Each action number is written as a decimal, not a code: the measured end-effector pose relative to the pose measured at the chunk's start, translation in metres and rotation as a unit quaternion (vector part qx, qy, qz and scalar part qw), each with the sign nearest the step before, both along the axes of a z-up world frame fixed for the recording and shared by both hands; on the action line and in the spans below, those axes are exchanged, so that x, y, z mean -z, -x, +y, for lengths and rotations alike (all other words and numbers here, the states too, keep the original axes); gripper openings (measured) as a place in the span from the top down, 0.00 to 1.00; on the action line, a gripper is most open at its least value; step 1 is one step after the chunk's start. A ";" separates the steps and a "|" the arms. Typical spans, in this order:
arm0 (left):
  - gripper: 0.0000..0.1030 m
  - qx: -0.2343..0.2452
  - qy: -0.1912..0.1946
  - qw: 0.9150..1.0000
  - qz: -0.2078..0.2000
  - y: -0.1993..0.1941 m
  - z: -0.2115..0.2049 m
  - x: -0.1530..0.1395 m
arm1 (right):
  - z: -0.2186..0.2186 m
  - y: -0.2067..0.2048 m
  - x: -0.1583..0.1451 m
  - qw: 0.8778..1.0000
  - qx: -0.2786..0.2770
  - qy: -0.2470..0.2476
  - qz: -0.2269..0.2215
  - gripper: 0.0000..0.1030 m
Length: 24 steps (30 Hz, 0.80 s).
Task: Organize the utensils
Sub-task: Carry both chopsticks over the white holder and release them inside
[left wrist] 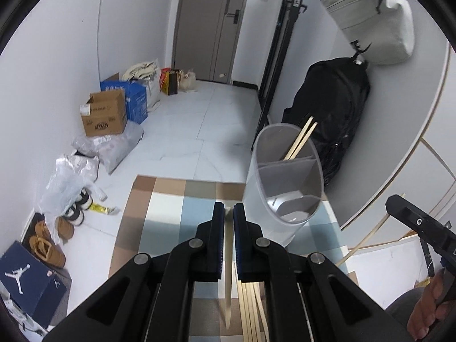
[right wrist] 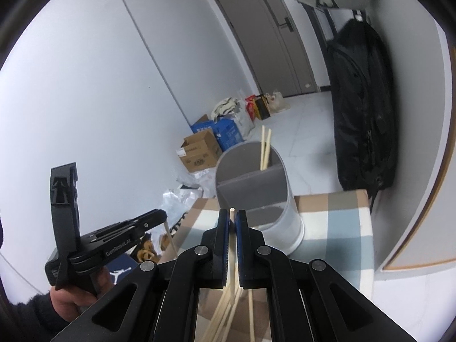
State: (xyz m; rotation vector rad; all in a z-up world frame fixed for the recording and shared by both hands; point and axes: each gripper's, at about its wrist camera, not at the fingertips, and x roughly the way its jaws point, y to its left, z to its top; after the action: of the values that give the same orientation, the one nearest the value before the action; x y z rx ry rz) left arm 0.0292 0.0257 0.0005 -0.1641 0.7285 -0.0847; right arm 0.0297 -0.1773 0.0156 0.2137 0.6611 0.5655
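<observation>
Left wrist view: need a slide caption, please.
Left gripper shut on a chopstick, near the divided holder already holding two.

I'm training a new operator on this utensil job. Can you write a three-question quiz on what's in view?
1. True or false: both grippers are empty.
2. Which compartment of the utensil holder has two chopsticks standing in it: A near, B far?
3. What covers the table?

Key:
1. False: the left gripper and right gripper each pinch a chopstick.
2. B
3. A checked cloth.
</observation>
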 end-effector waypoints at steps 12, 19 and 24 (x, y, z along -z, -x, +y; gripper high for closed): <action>0.98 0.041 -0.003 0.997 -0.058 0.006 -0.012 -0.061 | 0.002 -0.008 -0.057 0.999 0.003 0.000 -0.053 0.96; 0.98 0.052 -0.004 0.994 -0.093 -0.005 -0.019 -0.104 | 0.004 -0.032 -0.087 0.997 0.012 0.009 -0.071 0.96; 0.98 0.064 -0.009 0.991 -0.118 -0.022 -0.025 -0.128 | 0.000 -0.054 -0.105 0.996 0.021 0.004 -0.082 0.96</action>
State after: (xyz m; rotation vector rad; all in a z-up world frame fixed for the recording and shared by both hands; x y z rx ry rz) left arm 0.0516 0.0003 0.1281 -0.0886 0.5037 -0.2170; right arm 0.0841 -0.1770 0.1209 0.1716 0.4990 0.5334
